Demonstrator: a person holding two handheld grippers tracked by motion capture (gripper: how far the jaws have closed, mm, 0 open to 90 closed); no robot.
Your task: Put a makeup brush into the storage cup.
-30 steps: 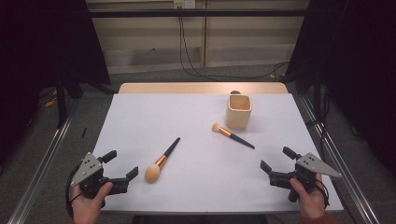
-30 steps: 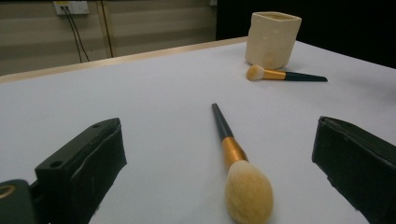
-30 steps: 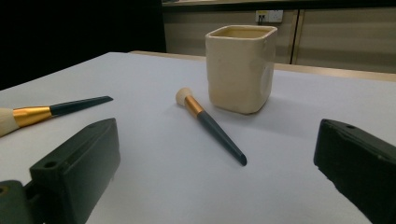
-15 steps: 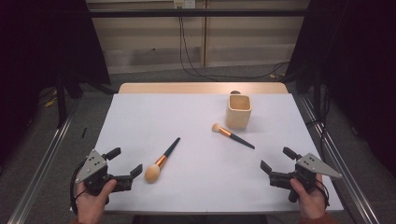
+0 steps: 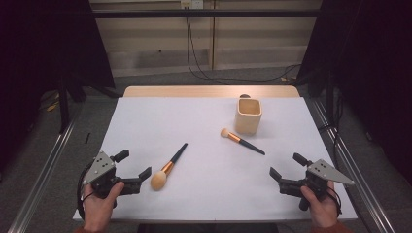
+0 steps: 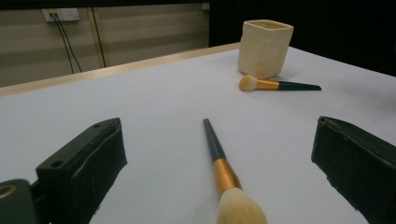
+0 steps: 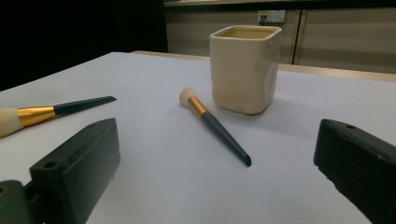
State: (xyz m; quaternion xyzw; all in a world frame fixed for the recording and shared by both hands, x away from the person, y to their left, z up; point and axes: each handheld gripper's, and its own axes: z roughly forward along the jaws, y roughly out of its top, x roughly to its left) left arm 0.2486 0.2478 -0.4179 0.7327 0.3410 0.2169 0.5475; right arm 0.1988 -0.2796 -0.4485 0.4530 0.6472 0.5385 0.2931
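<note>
1. The worktop [image 5: 204, 204] is covered by a white sheet, with a bare wooden strip seen along its far edge.
2. The cup [image 5: 248, 115], cream and square-sided, is found upright at about 1 o'clock from the sheet's centre, open end up. It is also seen from the left hand-held gripper view [image 6: 264, 46] and the right hand-held gripper view [image 7: 244, 67].
3. The left hand-held gripper [image 5: 132, 165] is held in the left hand [image 5: 99, 206] at the sheet's 7 o'clock corner. Its jaws are spread wide and nothing is gripped; they are aimed toward 3 o'clock.
4. The right hand-held gripper [image 5: 288, 167] is held in the right hand [image 5: 320, 208] at the 5 o'clock corner, its jaws likewise parted and empty, aimed toward 10 o'clock.
5. The big brush [image 5: 169, 166] is laid flat at 7 o'clock from centre, its fluffy head just beside the left jaws but not touched by them, its dark handle pointed toward 1 o'clock. In the left hand-held gripper view it [image 6: 224, 175] is seen between the jaws.
6. The small brush [image 5: 241, 141] is laid flat just beside the cup, at the cup's 6 o'clock, its head toward 10 o'clock and its handle tip toward 4 o'clock. Whether it touches the cup cannot be told.
</note>
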